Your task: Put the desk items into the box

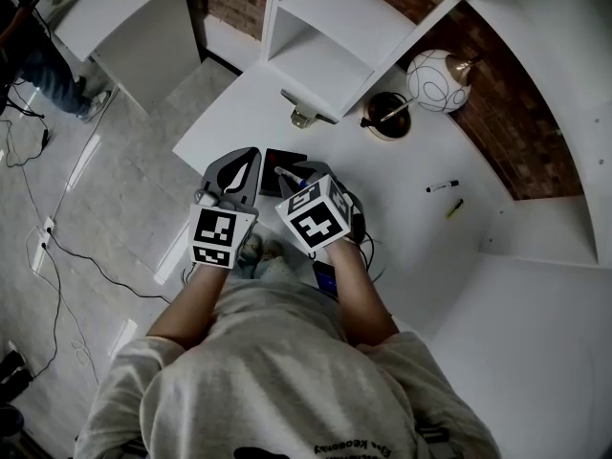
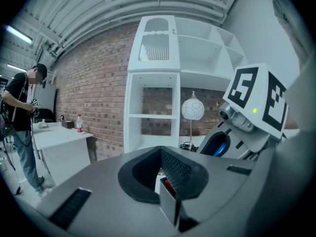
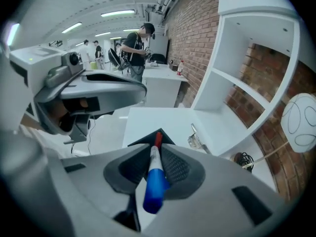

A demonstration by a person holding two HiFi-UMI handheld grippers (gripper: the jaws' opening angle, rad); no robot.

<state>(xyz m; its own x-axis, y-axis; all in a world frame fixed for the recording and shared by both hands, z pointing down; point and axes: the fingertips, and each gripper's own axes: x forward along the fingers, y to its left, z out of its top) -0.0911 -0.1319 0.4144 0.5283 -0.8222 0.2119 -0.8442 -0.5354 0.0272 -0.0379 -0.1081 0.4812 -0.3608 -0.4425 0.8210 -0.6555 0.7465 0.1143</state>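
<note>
Right gripper (image 3: 157, 152) holds a pen (image 3: 155, 181) close to the black box (image 1: 284, 161).
On the white desk (image 1: 411, 247), the left gripper (image 2: 160, 154), at 9 o'clock of the right, has its jaws drawn narrow with nothing clearly between them. The box lies at 11 o'clock of the right gripper, whose jaws clamp the blue, white and red pen, red tip toward the box. A black marker (image 1: 442, 186) and a yellow-green marker (image 1: 454, 207) lie loose at 3 o'clock, well apart from the box.
</note>
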